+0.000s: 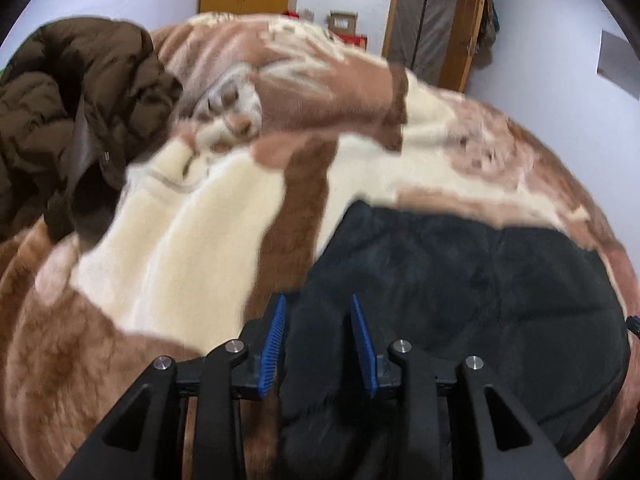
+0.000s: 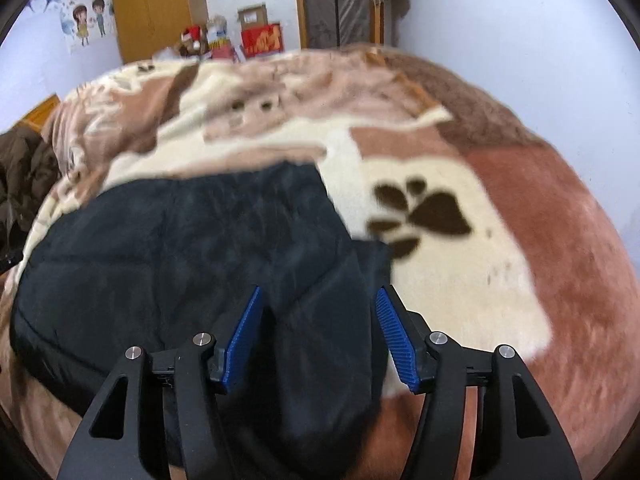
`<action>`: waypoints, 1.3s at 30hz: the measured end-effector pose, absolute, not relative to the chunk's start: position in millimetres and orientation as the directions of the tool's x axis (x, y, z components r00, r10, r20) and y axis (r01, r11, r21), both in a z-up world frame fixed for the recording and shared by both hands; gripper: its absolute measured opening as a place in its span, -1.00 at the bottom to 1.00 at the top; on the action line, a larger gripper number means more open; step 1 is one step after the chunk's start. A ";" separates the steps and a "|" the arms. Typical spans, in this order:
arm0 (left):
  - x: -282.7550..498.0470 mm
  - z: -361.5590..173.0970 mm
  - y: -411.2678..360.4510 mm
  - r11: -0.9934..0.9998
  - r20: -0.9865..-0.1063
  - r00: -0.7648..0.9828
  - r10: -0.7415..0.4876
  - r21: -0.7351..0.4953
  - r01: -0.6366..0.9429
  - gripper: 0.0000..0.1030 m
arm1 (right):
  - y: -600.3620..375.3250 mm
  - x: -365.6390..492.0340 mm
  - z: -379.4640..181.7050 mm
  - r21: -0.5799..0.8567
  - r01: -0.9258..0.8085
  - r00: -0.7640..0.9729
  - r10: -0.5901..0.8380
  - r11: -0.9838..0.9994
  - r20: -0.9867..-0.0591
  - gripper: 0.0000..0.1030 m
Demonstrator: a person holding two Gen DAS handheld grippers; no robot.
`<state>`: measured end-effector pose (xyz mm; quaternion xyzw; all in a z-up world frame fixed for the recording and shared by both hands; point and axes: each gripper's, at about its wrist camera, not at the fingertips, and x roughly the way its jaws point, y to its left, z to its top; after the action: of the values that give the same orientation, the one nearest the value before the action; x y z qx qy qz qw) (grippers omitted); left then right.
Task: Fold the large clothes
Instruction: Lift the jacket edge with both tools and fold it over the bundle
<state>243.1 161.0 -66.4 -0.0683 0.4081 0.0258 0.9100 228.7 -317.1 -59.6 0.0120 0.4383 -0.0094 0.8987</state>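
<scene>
Black jacket (image 1: 460, 288) lies flattened on the blanket (image 1: 192, 240) covering the bed, at its near edge. In the right wrist view the same jacket (image 2: 180, 248) sits left of centre, with cream and brown blanket (image 2: 460, 240) bare to its right.

Left tongs (image 1: 319, 320): jaws apart, a fold of black fabric between the blue pads (image 1: 274, 340); no clear pinch seen, pads appear off the cloth.

Right tongs (image 2: 320, 312): jaws wider apart, the jacket's right edge lying between the pads (image 2: 242, 336), not pressed.

Brown puffer coat (image 1: 68, 120) heaped at the bed's far left corner, well apart from the jacket.

Both views motion-blurred.
</scene>
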 end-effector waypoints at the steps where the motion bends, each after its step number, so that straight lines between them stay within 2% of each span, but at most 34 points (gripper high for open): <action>1: 242.8 -74.7 159.7 0.991 -0.759 0.651 -0.004 -0.091 -0.101 -0.30 | -319.4 230.1 -65.4 0.016 0.032 0.604 -0.006 0.999 -0.797 0.19; 3: 242.3 -84.3 158.5 0.990 -0.767 0.641 -0.011 -0.099 -0.102 -0.30 | -326.7 233.2 -75.7 0.033 0.060 0.593 -0.009 0.998 -0.805 0.44; 4: 243.2 -86.2 158.6 0.989 -0.766 0.643 -0.014 -0.107 -0.106 -0.30 | -329.5 236.0 -76.9 0.048 0.070 0.588 -0.002 0.996 -0.809 0.47; 9: 238.1 -75.9 159.2 0.985 -0.757 0.653 -0.030 -0.132 -0.109 -0.30 | -327.0 234.2 -67.0 0.032 0.071 0.583 -0.015 0.997 -0.812 0.47; 12: 227.7 -71.7 168.5 0.980 -0.743 0.668 -0.048 -0.164 -0.112 -0.30 | -329.6 226.7 -60.7 0.084 0.059 0.598 0.032 0.995 -0.801 0.47; 16: 231.9 -92.9 188.1 0.962 -0.777 0.627 -0.057 -0.212 -0.175 -0.12 | -342.0 232.3 -79.8 0.144 0.059 0.565 0.086 0.988 -0.821 0.47; 18: 238.3 -103.3 187.3 0.955 -0.790 0.606 -0.094 -0.244 -0.170 -0.12 | -348.8 236.8 -86.9 0.187 0.071 0.552 0.117 0.980 -0.825 0.48; 21: 245.4 -109.3 174.7 0.968 -0.800 0.594 -0.082 -0.207 -0.145 -0.12 | -354.6 243.3 -95.9 0.236 0.082 0.535 0.157 0.968 -0.830 0.47; 24: 251.8 -112.6 173.5 0.967 -0.802 0.588 -0.101 -0.219 -0.132 -0.12 | -358.4 252.7 -103.4 0.281 0.080 0.517 0.202 0.956 -0.832 0.48; 29: 257.0 -119.8 188.3 0.941 -0.803 0.567 -0.184 -0.311 -0.136 0.00 | -368.2 264.3 -111.9 0.386 0.078 0.483 0.304 0.919 -0.821 0.48; 35: 251.8 -124.7 199.9 0.901 -0.783 0.556 -0.278 -0.413 -0.131 0.01 | -381.6 263.0 -119.5 0.505 0.075 0.455 0.421 0.860 -0.785 0.48; 39: 247.3 -113.5 211.0 0.880 -0.752 0.587 -0.301 -0.457 -0.133 0.01 | -379.2 265.7 -112.8 0.483 0.035 0.454 0.416 0.875 -0.788 0.48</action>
<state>247.3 211.0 -113.5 -0.2404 0.4519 -0.0489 0.8577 265.7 -379.2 -112.8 0.2214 0.5097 0.1158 0.8233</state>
